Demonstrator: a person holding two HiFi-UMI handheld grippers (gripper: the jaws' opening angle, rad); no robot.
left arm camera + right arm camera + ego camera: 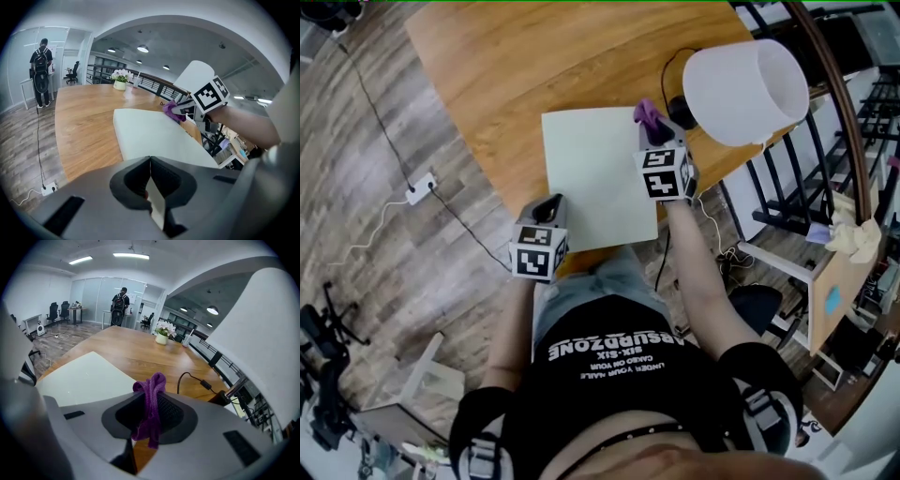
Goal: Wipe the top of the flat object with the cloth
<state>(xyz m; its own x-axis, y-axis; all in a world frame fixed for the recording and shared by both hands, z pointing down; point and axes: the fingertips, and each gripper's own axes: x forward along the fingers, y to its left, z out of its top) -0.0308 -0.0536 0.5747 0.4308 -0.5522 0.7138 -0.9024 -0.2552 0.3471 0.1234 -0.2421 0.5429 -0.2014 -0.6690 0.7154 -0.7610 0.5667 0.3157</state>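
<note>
A pale, flat board (pixel 595 178) lies on the wooden table (pixel 497 75), its near edge over the table's front edge. My left gripper (pixel 547 208) is at the board's near left corner, jaws shut on that corner; the pale edge shows between them in the left gripper view (pixel 151 187). My right gripper (pixel 652 129) is shut on a purple cloth (pixel 645 114), which bunches out above the jaws (pixel 151 404). The cloth (pixel 171 111) sits at the board's (pixel 150 133) far right edge; I cannot tell whether it touches the surface.
A lamp with a white shade (pixel 745 89) and a black base (pixel 680 111) stands just right of the cloth, its cable (pixel 194 378) trailing on the table. A flower pot (pixel 162 337) is far back. A power strip (pixel 420 188) lies on the floor.
</note>
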